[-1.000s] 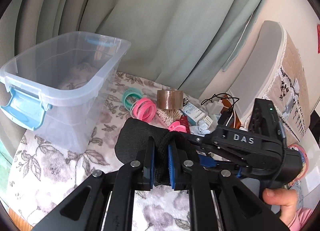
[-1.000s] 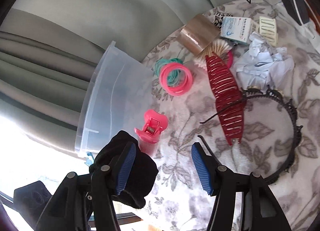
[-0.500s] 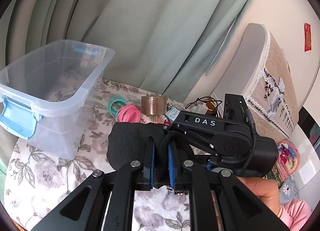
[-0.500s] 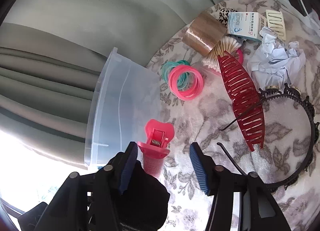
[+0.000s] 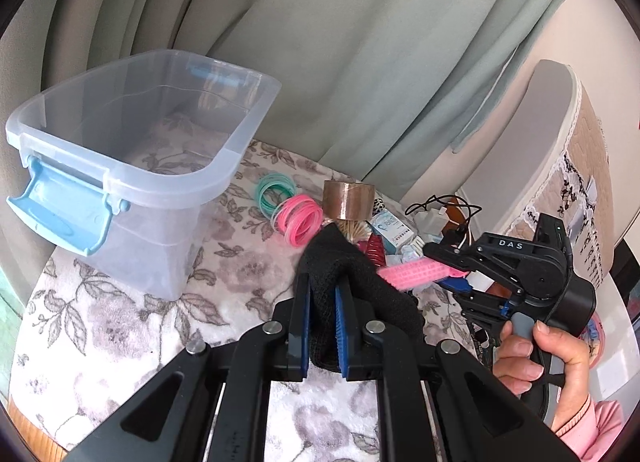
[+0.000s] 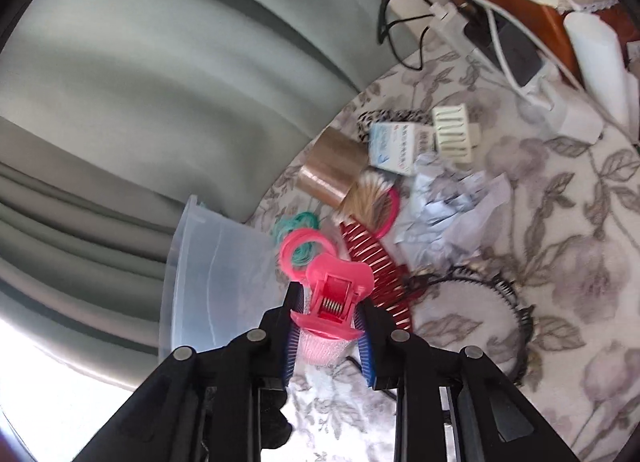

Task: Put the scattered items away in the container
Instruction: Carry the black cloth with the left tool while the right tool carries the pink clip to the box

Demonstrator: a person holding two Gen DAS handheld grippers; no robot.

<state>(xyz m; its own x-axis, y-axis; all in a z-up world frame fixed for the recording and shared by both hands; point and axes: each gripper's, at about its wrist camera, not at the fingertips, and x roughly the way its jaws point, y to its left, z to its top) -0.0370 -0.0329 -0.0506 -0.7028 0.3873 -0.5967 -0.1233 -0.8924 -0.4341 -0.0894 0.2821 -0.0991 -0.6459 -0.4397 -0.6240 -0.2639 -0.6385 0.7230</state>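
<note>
While the left gripper [image 5: 323,326] stays clenched on a black knitted cloth [image 5: 352,282], its blue pads pressed into the fabric, the right gripper [image 6: 327,332] is closing its jaws around a pink hair roller with a pink claw clip [image 6: 332,294] on it, which sits between the blue pads and looks pinched by them; a hand [image 5: 536,362] in a pink sleeve grips that right tool, whose black body carries the white letters "DAS"; both tools hang over a floral cloth-covered table [image 5: 132,326]; beyond them lie a dark red comb clip [image 6: 376,262], a black toothed headband [image 6: 504,294], crumpled pale paper [image 6: 448,206], pink rings [image 5: 298,218] and green rings [image 5: 274,194], cotton swabs [image 6: 368,198], a roll of brown tape [image 5: 349,199] and a small white-and-blue box [image 6: 394,146] whose print is too small to read; at the table's far left edge stands the clear container [image 5: 132,142] with a blue latch, against grey-green curtains [image 5: 320,42].
</note>
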